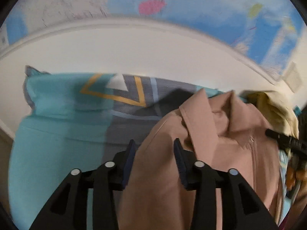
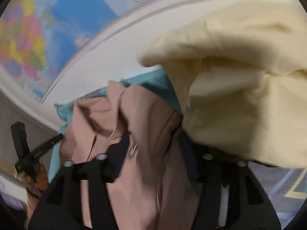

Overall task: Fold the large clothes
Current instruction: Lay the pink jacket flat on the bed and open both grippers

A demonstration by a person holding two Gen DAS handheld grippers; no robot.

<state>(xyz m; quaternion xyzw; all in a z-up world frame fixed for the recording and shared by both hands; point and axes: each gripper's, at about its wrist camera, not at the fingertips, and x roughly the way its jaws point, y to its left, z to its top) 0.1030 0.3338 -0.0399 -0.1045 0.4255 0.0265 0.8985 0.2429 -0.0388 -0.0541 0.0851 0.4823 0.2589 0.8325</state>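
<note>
A dusty-pink jacket (image 1: 207, 134) with a collar and front zip hangs bunched between both grippers. In the left wrist view my left gripper (image 1: 154, 149) has its fingers (image 1: 130, 153) on either side of the pink cloth at the jacket's left edge, gripping it. In the right wrist view the jacket (image 2: 145, 126) fills the gap of my right gripper (image 2: 155, 145), whose fingers (image 2: 122, 149) close on it. A pale yellow garment (image 2: 239, 95) lies against the jacket's right side and covers the right finger. Both frames are motion-blurred.
A teal and grey bed cover (image 1: 63, 115) with orange lines lies under the jacket. A white headboard (image 1: 134, 53) and a coloured world map (image 1: 191, 15) on the wall stand behind. The other gripper (image 2: 36, 153) and a hand show at the left of the right wrist view.
</note>
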